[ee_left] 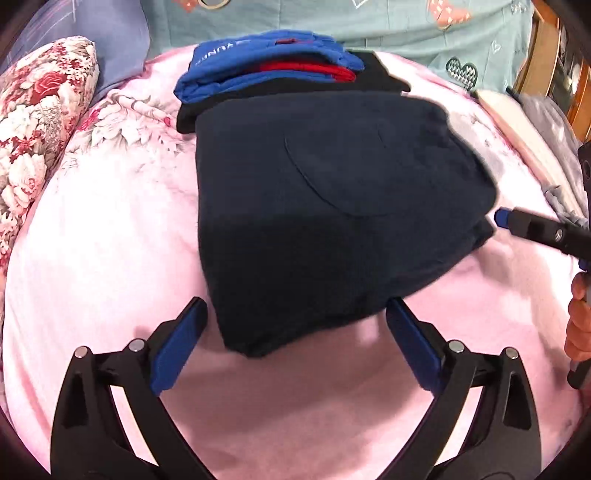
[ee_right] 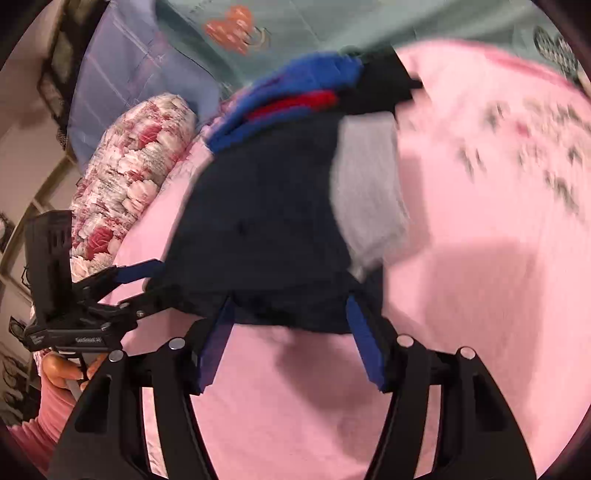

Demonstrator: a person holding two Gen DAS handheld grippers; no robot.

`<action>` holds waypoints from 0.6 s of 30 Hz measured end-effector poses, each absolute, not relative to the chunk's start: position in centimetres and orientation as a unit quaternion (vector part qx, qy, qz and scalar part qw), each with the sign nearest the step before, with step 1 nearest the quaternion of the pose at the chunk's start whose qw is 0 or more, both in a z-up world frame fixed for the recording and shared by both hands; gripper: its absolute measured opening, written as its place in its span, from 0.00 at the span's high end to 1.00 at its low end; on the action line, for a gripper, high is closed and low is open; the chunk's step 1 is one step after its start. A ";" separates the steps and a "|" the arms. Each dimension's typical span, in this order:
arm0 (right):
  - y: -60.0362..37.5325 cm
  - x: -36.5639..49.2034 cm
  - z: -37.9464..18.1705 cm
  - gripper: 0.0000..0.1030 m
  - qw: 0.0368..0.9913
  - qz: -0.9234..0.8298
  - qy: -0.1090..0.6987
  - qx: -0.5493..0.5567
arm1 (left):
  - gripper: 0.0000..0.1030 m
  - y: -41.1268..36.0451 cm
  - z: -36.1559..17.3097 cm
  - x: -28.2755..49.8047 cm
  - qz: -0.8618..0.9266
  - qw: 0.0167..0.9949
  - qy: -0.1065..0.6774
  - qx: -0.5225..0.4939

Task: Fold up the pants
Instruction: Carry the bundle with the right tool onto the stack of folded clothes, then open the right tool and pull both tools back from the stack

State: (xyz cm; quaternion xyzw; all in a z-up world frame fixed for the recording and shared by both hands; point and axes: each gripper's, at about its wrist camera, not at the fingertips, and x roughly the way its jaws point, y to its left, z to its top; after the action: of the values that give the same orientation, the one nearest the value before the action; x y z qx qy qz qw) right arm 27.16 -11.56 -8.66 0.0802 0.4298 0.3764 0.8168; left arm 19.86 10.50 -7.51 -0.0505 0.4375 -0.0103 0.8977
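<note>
The dark navy pants lie folded into a compact block on the pink bed cover. My left gripper is open, its blue pads either side of the near corner of the pants, holding nothing. My right gripper is open at the pants' near edge, empty. In the right wrist view, which is motion-blurred, a grey patch shows on the pants' right side. The right gripper's blue fingertip shows in the left wrist view, next to the pants' right edge. The left gripper shows in the right wrist view.
A stack of folded blue and red clothes on a black garment lies just beyond the pants. A floral pillow lies at the left. A teal quilt is at the back. A grey garment lies at the right edge.
</note>
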 end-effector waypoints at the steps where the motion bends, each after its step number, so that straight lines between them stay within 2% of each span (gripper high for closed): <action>1: -11.9 27.1 -8.5 0.39 0.815 0.378 0.430 0.091 | 0.04 10.7 -7.0 19.4 -0.013 0.902 0.427 -0.060; 7: -14.1 25.2 -5.2 0.38 0.836 0.384 0.376 0.115 | 0.04 10.7 -2.5 18.2 -0.051 0.937 0.330 -0.105; 9: -14.1 25.1 -4.3 0.38 0.840 0.395 0.353 0.120 | 0.04 10.2 -2.7 19.0 -0.076 0.932 0.335 -0.111; 12: -13.0 26.0 -3.5 0.38 0.841 0.408 0.332 0.124 | 0.04 9.3 -5.2 20.4 -0.101 0.910 0.387 -0.109; 16: -12.4 28.2 -6.2 0.38 0.825 0.395 0.383 0.131 | 0.04 7.4 -6.9 19.6 -0.075 0.905 0.418 -0.011; 18: -12.8 28.2 -7.4 0.38 0.825 0.387 0.392 0.127 | 0.04 7.2 -6.8 18.8 -0.071 0.904 0.420 -0.008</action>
State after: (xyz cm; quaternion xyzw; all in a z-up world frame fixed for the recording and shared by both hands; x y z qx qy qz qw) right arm 28.19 -12.82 -7.43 0.1273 0.3922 0.3867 0.8249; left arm 18.77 7.17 -6.85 -0.0077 0.4204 -0.0714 0.9045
